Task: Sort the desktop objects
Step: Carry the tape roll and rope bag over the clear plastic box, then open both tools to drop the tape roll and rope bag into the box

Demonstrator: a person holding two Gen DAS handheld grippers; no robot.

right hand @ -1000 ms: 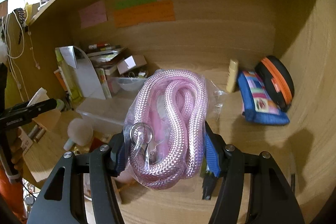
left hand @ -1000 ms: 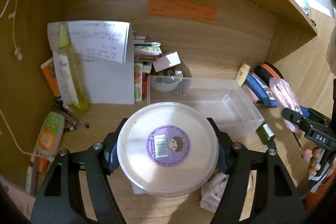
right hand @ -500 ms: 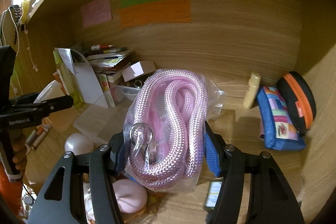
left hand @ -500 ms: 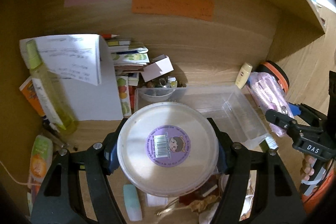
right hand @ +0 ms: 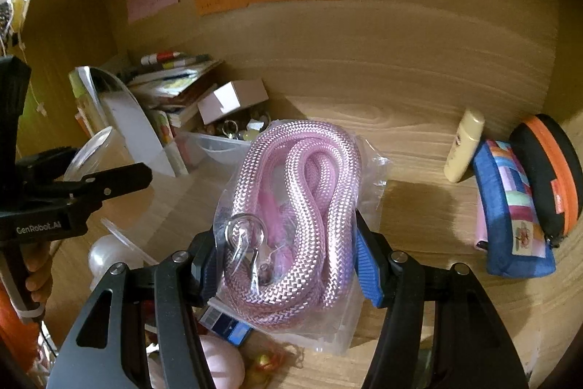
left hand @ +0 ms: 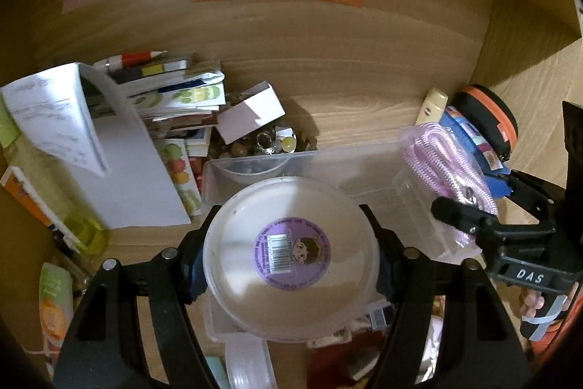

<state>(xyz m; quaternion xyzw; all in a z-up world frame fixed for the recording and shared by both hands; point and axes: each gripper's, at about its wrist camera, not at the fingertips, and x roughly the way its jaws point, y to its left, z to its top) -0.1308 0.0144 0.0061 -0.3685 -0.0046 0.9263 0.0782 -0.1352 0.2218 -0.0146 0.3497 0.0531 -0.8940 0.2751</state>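
My left gripper is shut on a round white tub with a purple barcode sticker, held above the near end of a clear plastic bin. My right gripper is shut on a bagged pink rope with a metal clasp. In the left wrist view the same pink rope and the right gripper hang over the bin's right end. In the right wrist view the left gripper shows at the left edge, with the tub's rim behind it.
A stack of papers and books, a small box and a bowl of trinkets sit behind the bin. A cream tube, a blue patchwork pouch and a black-orange case lie right. Clutter fills the near desk.
Both grippers have moved forward into the desk alcove with their loads; the back wall, notes and bin look larger and closer, and the pouches slid rightwards in the right wrist view.
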